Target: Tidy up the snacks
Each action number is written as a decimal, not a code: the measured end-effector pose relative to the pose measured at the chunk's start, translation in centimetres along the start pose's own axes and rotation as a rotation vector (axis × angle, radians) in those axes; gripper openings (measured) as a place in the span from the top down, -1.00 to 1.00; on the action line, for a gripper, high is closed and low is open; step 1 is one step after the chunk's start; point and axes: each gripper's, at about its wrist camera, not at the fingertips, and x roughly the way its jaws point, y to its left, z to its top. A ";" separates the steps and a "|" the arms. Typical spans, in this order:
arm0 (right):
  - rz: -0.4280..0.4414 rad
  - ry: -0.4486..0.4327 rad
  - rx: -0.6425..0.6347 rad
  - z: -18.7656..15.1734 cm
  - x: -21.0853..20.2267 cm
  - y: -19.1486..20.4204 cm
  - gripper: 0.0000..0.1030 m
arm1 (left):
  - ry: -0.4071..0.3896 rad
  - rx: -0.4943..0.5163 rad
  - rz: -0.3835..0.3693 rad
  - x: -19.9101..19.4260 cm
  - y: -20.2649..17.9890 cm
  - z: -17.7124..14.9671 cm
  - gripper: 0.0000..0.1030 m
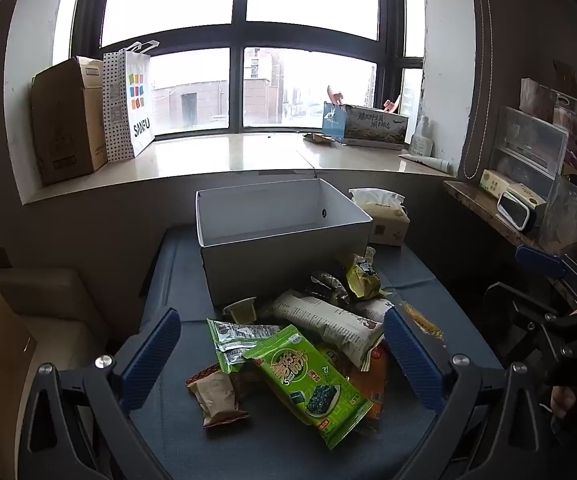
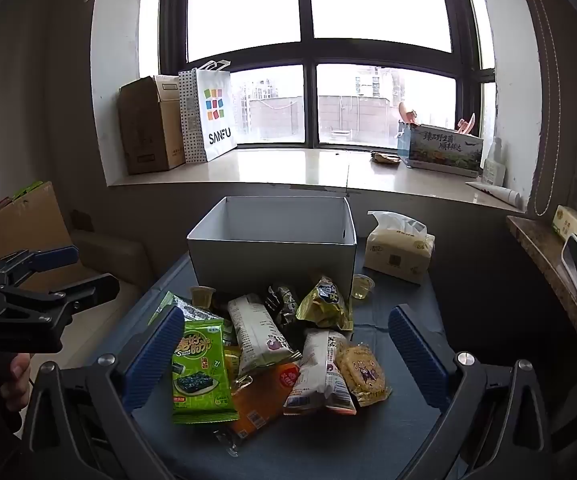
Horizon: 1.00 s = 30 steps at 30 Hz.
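A pile of snack packets lies on a blue-grey table (image 1: 272, 452) in front of an open white box (image 1: 280, 240), which also shows in the right wrist view (image 2: 272, 256). A green seaweed packet (image 1: 312, 380) (image 2: 200, 368) lies at the front, with white packets (image 1: 328, 324) (image 2: 256, 332), an orange packet (image 2: 260, 400), a yellow-green bag (image 2: 324, 304) and jelly cups (image 1: 242, 310) around it. My left gripper (image 1: 284, 340) is open above the pile and holds nothing. My right gripper (image 2: 288, 344) is open above the pile and holds nothing.
A tissue pack (image 2: 400, 252) stands right of the box. A windowsill behind holds a cardboard box (image 1: 68, 120), a paper bag (image 1: 128, 104) and a printed box (image 1: 364, 124). A wooden shelf (image 1: 484, 208) with clutter is at the right. A sofa (image 1: 44, 300) is left.
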 end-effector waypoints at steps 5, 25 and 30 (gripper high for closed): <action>0.005 0.001 -0.001 -0.2 0.0 0.2 -1.00 | 0.005 0.003 -0.002 0.1 0.0 -0.1 -1.00; 0.007 -0.008 -0.008 0.1 -0.4 0.4 -1.00 | 0.006 -0.013 -0.009 0.1 0.2 -0.3 -1.00; 0.006 -0.009 -0.006 0.1 -0.4 0.3 -1.00 | 0.011 -0.012 -0.013 0.2 0.1 -0.3 -1.00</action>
